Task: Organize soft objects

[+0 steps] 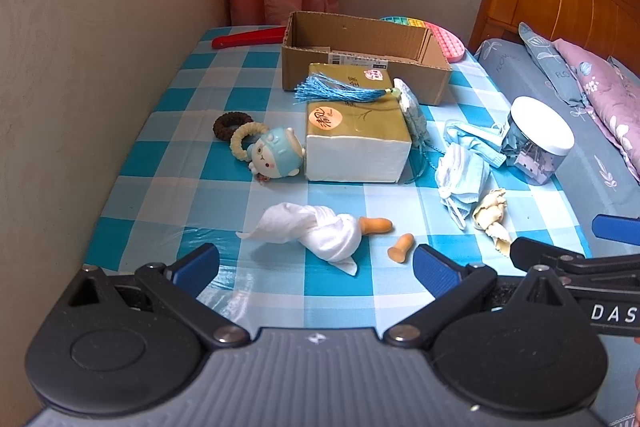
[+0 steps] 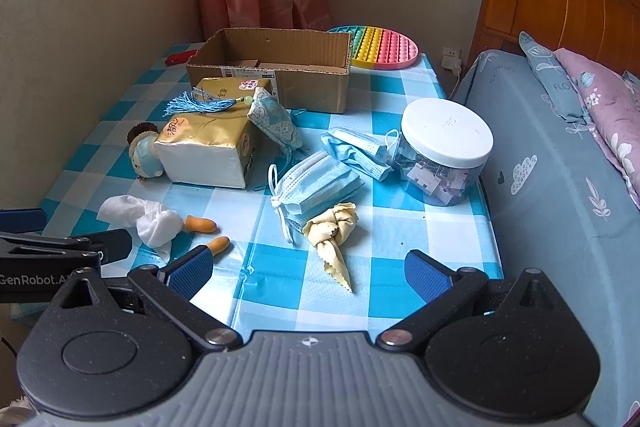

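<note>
Both my grippers hover over the near edge of the tabletop (image 2: 400,83), jaws spread wide, nothing held: left gripper (image 1: 316,263) above the white cloth (image 1: 316,233), right gripper (image 2: 308,273) above the yellow cloth (image 2: 332,227). White cloth lies crumpled near the near-left edge, touching one orange earplug (image 1: 376,225); second earplug (image 1: 400,247) just beside it, apart. Yellow cloth is twisted, near the near edge at mid-width, touching the stack of blue masks (image 2: 316,187) behind it. Another mask (image 2: 354,149) lies further back, against the jar (image 2: 446,151) at the right edge; jar is clear with a white lid, small clips inside. Tissue pack (image 2: 208,151) sits mid-tabletop, gold wrap, a blue tassel (image 2: 200,105) draped on top and a patterned pouch (image 2: 276,123) leaning on its right side. Toy figure (image 1: 276,157) lies touching the pack's left side, with a beige hair tie (image 1: 244,137) and a brown one (image 1: 230,125) just left of it. Open cardboard box (image 2: 304,83) stands behind the pack toward the far edge; I can't see much of its floor. Pop-it pad (image 2: 380,47) at the far-right corner, red item (image 1: 248,37) at the far-left edge beside the box. Bed (image 2: 560,187) runs along the right edge.
</note>
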`<state>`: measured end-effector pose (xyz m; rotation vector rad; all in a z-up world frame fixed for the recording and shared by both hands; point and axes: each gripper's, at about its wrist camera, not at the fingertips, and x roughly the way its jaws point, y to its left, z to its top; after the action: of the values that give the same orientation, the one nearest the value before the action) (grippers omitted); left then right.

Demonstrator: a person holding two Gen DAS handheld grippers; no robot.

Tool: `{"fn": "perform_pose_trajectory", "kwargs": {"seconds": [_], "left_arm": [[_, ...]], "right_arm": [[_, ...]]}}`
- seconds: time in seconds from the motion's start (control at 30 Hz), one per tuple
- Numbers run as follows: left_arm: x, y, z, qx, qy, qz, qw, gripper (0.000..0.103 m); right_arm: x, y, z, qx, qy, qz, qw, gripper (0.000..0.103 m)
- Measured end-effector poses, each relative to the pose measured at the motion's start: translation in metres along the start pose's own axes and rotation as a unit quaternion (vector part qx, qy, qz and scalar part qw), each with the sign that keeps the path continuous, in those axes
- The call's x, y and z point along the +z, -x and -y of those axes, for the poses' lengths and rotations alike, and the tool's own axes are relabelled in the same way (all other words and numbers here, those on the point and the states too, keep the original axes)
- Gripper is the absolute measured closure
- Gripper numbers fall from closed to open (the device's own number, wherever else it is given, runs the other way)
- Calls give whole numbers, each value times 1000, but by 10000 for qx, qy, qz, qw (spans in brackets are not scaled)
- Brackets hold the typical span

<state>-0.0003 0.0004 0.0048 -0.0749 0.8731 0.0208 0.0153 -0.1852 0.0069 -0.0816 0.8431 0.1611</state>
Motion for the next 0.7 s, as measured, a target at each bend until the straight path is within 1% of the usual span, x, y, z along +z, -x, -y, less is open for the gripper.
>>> {"fn": "perform_pose_trajectory", "kwargs": {"seconds": [0.7], "left_arm": [[-1, 0, -1, 52, 61, 53, 10000, 1]], "right_arm": [[1, 1, -3, 24, 25, 85, 10000, 0]]}}
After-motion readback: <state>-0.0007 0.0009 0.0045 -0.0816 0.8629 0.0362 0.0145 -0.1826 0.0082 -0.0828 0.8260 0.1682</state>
